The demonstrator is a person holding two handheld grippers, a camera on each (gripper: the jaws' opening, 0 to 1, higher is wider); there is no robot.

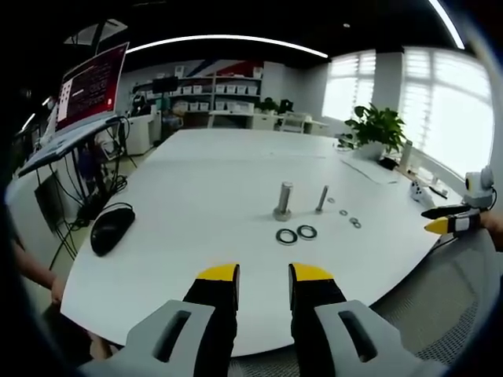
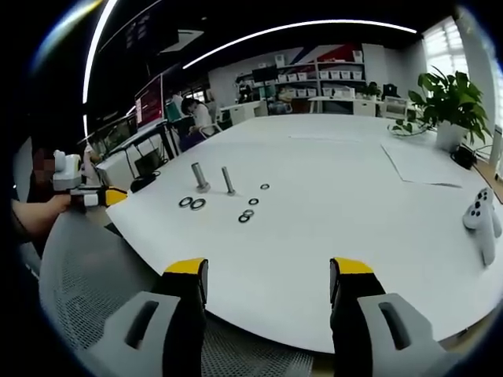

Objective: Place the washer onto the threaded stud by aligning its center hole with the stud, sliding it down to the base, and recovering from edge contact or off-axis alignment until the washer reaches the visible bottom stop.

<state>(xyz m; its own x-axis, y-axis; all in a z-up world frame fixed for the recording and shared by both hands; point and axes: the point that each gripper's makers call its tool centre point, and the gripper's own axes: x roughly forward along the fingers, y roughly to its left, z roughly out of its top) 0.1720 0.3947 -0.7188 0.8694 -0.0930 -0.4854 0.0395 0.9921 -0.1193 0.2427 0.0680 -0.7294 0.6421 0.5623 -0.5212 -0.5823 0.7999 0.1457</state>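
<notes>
The left gripper (image 1: 263,287), a black two-jaw tool with yellow tips, sits nearest the camera in the left gripper view. Its jaws stand slightly apart and hold nothing. It hovers over the near edge of the white round table (image 1: 196,181), likely staged for a reach.

The right gripper (image 2: 269,280), same build, appears in the right gripper view with jaws spread wide and empty, also short of the table edge. Neither tool touches a part, so the task appears not yet begun.

Beyond the left gripper, two large dark ring washers (image 1: 296,234) lie flat, side by side, just in front of the thick grey threaded stud (image 1: 283,202). The stud stands upright on its head, which gives a vertical axis for sliding a washer down. A thinner grey stud (image 1: 321,199) stands upright just beside the thick stud. Several small washers (image 1: 349,217) lie scattered past the thin stud.

Well apart from the thick stud, a black computer mouse (image 1: 110,228) rests near the table's edge. A green potted plant (image 1: 376,129) stands at the far side.
</notes>
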